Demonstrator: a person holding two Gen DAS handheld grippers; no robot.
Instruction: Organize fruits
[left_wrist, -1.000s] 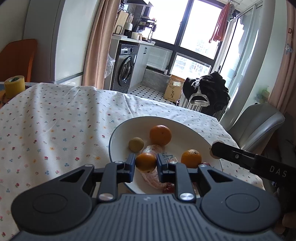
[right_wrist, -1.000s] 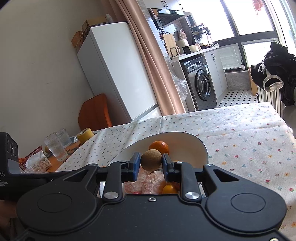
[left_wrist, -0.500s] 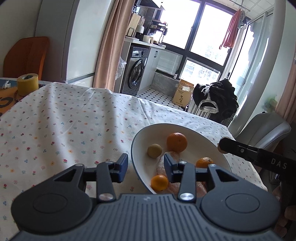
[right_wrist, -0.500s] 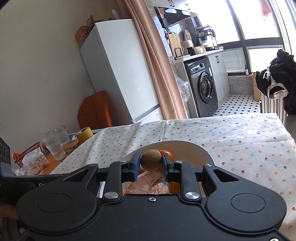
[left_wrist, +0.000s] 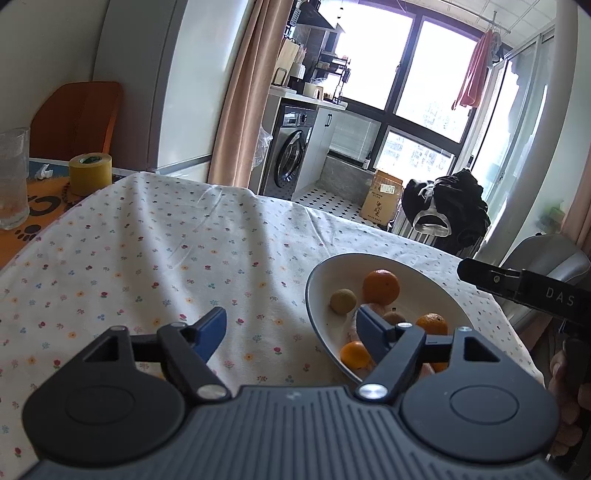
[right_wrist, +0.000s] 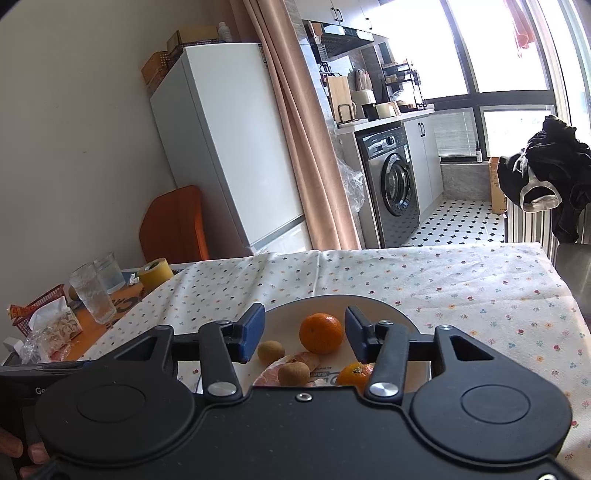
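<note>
While both sets of jaws stand spread wide with nothing between them, the left gripper (left_wrist: 290, 328) is held level and low over the flowered tablecloth (left_wrist: 147, 251), its right finger (left_wrist: 371, 338) overlapping the near rim of the white bowl (left_wrist: 424, 275) and its left finger out over bare cloth. Just past that right finger lie a small orange (left_wrist: 354, 355), a brown kiwi (left_wrist: 393, 317) and a second small orange (left_wrist: 431, 323); farther ahead sit a paler round fruit (left_wrist: 342, 301) and a large orange (left_wrist: 381, 287), touching or nearly so. Pink peeled segments (left_wrist: 351, 332) lie under them.

The right gripper (right_wrist: 304, 334) hangs level above the same bowl (right_wrist: 388, 308), framing the large orange (right_wrist: 320, 333). Below it, nearer the fingers, lie the pale fruit (right_wrist: 270, 350), the kiwi (right_wrist: 293, 373) and a small orange (right_wrist: 354, 373). The round fruits show no clear long axis.

From the left wrist view, the right gripper's side reads "DAS". Far to the left stand a yellow tape roll (left_wrist: 90, 173) and a glass (left_wrist: 13, 177).
</note>
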